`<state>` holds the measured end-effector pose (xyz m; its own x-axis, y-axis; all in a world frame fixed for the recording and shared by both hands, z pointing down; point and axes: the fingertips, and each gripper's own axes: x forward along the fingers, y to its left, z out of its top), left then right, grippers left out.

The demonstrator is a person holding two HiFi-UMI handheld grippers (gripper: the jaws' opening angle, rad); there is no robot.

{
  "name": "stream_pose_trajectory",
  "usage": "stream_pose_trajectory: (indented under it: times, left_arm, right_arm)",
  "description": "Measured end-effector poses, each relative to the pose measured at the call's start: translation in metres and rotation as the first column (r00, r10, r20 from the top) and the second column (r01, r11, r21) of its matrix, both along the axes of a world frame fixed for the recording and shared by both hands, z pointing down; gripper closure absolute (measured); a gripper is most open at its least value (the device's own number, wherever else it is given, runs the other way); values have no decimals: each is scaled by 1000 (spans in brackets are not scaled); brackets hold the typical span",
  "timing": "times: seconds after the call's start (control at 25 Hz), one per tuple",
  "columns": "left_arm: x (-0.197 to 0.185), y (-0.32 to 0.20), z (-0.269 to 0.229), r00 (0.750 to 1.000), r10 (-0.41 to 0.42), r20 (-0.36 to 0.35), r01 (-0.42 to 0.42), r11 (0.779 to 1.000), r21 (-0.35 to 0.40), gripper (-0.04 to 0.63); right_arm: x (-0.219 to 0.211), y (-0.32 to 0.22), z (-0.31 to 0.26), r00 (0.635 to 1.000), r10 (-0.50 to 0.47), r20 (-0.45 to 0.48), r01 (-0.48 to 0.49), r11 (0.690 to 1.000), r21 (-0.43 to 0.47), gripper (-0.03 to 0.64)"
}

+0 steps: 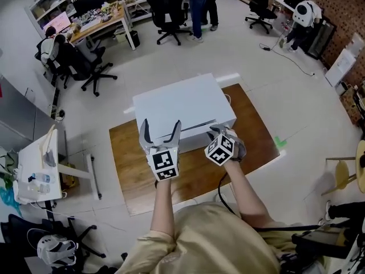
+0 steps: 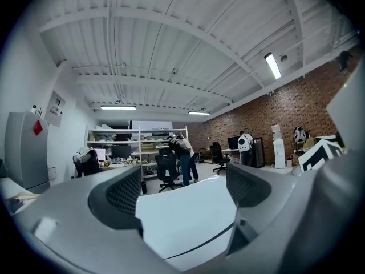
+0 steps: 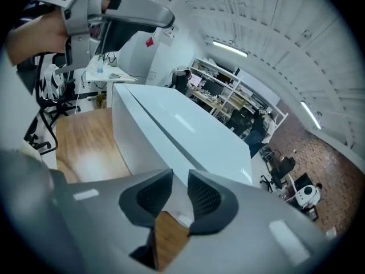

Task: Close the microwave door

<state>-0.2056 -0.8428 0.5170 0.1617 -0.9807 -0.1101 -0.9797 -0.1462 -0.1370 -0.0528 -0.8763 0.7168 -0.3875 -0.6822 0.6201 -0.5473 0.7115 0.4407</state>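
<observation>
The white microwave (image 1: 182, 104) stands on a wooden table (image 1: 137, 170), and its front faces me. Its door looks flush with the body, with only a thin dark seam (image 1: 199, 124) showing. My left gripper (image 1: 161, 124) is open at the microwave's front left edge, raised about level with its top, jaws wide and empty. In the left gripper view the white top (image 2: 188, 221) lies below the left gripper (image 2: 182, 187). My right gripper (image 1: 215, 132) is shut and empty at the front right corner. In the right gripper view the right gripper (image 3: 178, 190) points down at the microwave's (image 3: 177, 130) front face.
The wooden table (image 3: 85, 147) extends left of and in front of the microwave. A small white side table (image 1: 40, 170) stands at the far left. Office chairs (image 1: 168, 13), desks and several people are farther off. A yellow stool (image 1: 342, 173) is at the right.
</observation>
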Motion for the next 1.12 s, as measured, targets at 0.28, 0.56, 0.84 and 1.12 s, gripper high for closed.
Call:
stream_pose_trajectory:
  times: [0.28, 0.56, 0.84, 1.12]
  left_arm:
    - [15, -22, 6, 1000, -13, 17, 14, 1000, -24, 123]
    - [24, -26, 12, 999, -24, 22, 25, 999, -27, 123]
    - [45, -5, 12, 1000, -22, 7, 22, 1000, -12, 123]
    - [25, 3, -1, 995, -87, -40, 87, 996, -2, 123]
  right_arm:
    - [2, -21, -4, 999, -32, -3, 32, 999, -23, 526]
    - [5, -16, 6, 997, -74, -38, 70, 993, -95, 526]
    - [17, -7, -20, 965, -42, 257, 54, 998, -40, 523]
    - [59, -19, -175, 659, -135, 740, -159, 936, 313, 178]
